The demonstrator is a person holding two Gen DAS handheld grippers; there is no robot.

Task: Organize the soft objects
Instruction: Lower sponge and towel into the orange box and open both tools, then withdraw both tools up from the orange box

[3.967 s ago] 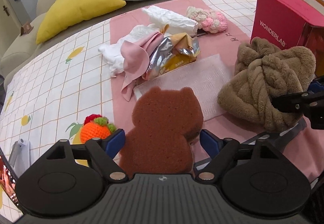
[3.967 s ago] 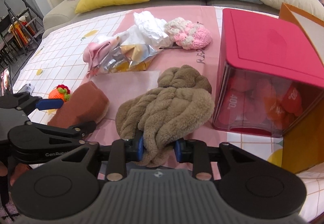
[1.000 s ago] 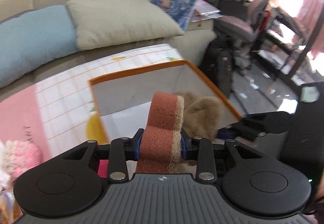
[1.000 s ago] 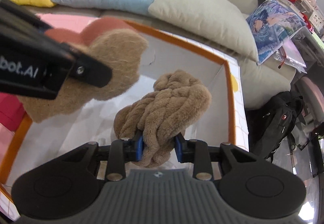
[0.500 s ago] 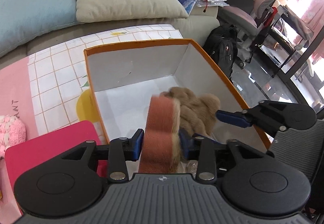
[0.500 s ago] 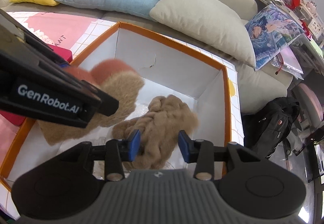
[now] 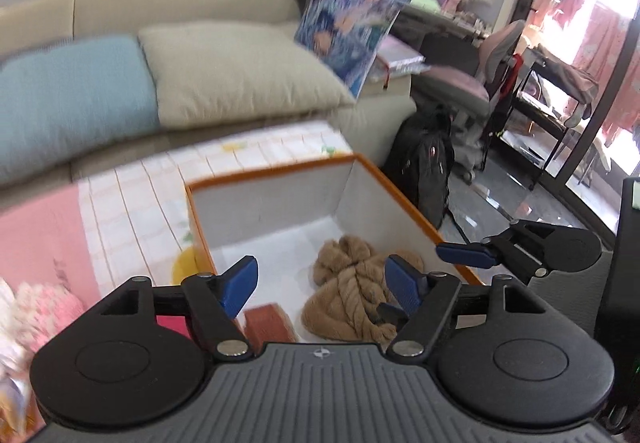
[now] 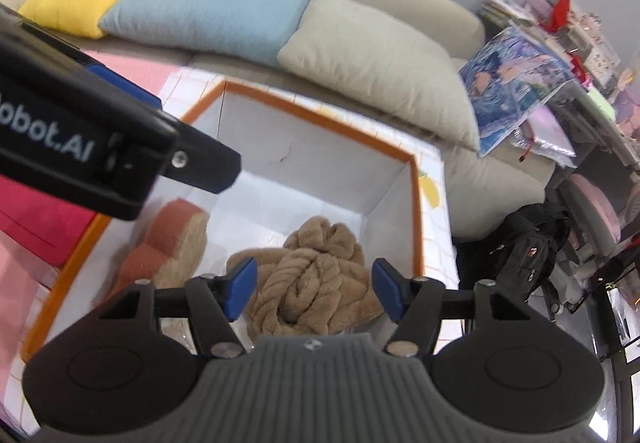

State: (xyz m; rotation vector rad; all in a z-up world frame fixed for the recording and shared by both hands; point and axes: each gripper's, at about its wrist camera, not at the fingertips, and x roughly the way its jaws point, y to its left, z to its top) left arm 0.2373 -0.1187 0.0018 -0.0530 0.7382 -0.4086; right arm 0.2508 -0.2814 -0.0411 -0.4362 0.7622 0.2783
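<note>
An orange-rimmed box (image 7: 276, 169) (image 8: 320, 111) with white inner walls stands on the table. A twisted brown plush (image 7: 348, 295) (image 8: 316, 283) lies on its floor. A brown bear-shaped sponge (image 7: 270, 323) (image 8: 168, 243) leans against the box's left wall. My left gripper (image 7: 322, 285) is open and empty above the box. My right gripper (image 8: 314, 289) is open and empty just above the plush; it also shows at the right of the left wrist view (image 7: 468, 255). The left gripper's body crosses the left of the right wrist view (image 8: 100, 147).
A red box (image 8: 44, 219) stands left of the orange box on a pink mat (image 7: 36, 227). A pink crochet item (image 7: 44, 307) lies at far left. Sofa cushions (image 8: 208, 11) are behind. A black backpack (image 7: 424, 159) and a chair (image 7: 480, 83) stand on the floor to the right.
Both grippers have opened. The sponge dropped from my left gripper into the box, and the plush lies loose below my right gripper. Both grippers have lifted and drawn back.
</note>
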